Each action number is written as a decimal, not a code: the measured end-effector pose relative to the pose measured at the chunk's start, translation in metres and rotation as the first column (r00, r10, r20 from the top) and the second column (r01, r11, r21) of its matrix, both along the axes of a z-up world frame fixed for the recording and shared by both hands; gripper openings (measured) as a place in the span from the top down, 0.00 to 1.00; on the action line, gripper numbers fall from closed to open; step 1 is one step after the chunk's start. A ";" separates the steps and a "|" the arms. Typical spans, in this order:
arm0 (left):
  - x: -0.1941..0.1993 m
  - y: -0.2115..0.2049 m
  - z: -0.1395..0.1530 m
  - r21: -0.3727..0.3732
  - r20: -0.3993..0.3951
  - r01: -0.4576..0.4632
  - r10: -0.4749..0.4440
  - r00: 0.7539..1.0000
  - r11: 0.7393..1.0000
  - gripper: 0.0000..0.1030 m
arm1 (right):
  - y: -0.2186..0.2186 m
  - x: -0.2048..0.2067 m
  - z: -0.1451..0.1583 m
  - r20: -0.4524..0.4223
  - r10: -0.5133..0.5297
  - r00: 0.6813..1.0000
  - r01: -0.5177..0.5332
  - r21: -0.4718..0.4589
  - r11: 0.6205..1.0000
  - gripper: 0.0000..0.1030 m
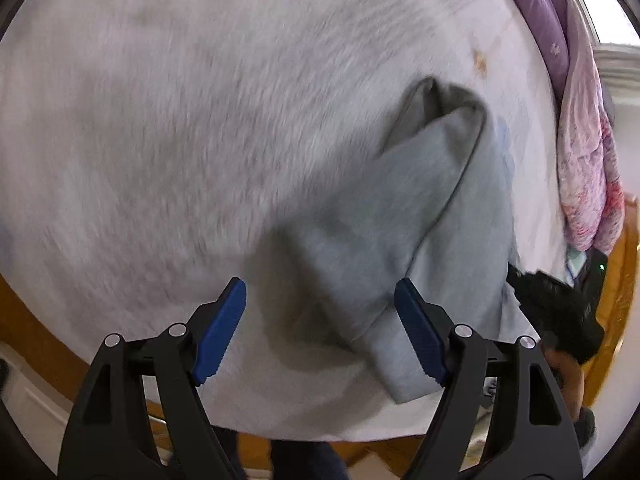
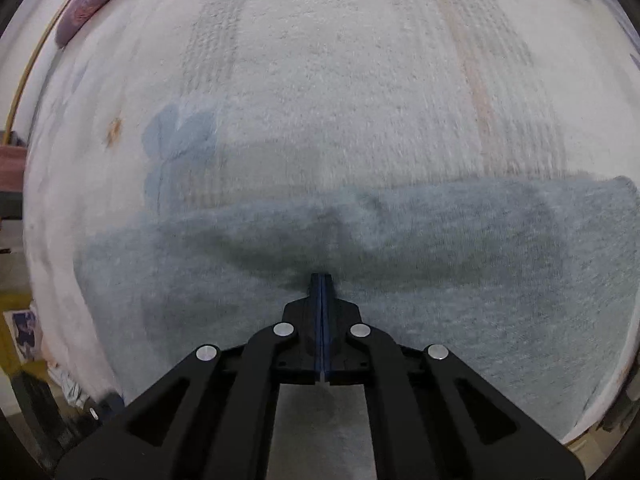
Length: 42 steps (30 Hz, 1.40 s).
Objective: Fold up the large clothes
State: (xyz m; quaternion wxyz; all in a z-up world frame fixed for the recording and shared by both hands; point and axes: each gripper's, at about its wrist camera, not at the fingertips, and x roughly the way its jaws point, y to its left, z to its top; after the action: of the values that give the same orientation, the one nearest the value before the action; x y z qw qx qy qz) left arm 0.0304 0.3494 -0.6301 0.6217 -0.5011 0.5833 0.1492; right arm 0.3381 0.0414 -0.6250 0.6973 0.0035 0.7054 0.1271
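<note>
A light grey-blue garment (image 1: 420, 216) lies on a white bed cover (image 1: 160, 140), folded lengthwise with a sleeve or leg end pointing away. My left gripper (image 1: 320, 332) is open above its near end, with nothing between the blue pads (image 1: 220, 328). In the right wrist view the same garment (image 2: 480, 260) stretches across the lower half of the frame. My right gripper (image 2: 321, 280) is shut, its tips pinching the garment's cloth at a fold. The other gripper's black body (image 1: 560, 312) shows at the right edge of the left wrist view.
Purple and pink bedding (image 1: 580, 140) is bunched along the bed's far right side. A wooden bed frame (image 1: 32, 328) borders the near edge. A faded blue print (image 2: 180, 148) and striped patterns mark the bed cover (image 2: 320, 60). A purple pillow (image 2: 96, 0) lies far left.
</note>
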 end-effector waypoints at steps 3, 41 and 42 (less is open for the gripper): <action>-0.019 -0.006 -0.015 -0.106 0.023 -0.032 0.035 0.999 0.994 0.25 | 0.000 -0.009 0.010 0.001 -0.020 1.000 0.020 0.011 1.000 1.00; 0.072 -0.098 0.061 0.116 0.197 0.167 -0.188 0.962 0.979 0.87 | -0.037 -0.133 0.053 0.124 0.112 0.986 -0.127 0.117 0.985 0.94; 0.075 -0.097 0.063 0.099 0.200 0.159 -0.176 0.964 0.982 0.87 | -0.034 -0.138 0.061 0.154 0.132 0.979 -0.156 0.157 0.975 0.87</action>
State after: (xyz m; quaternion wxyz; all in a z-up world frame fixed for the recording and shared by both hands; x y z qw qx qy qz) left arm 0.1051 0.2525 -0.5666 0.7098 -0.4366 0.5487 0.0667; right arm 0.1998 0.0078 -0.5642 0.7322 0.0020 0.6389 0.2362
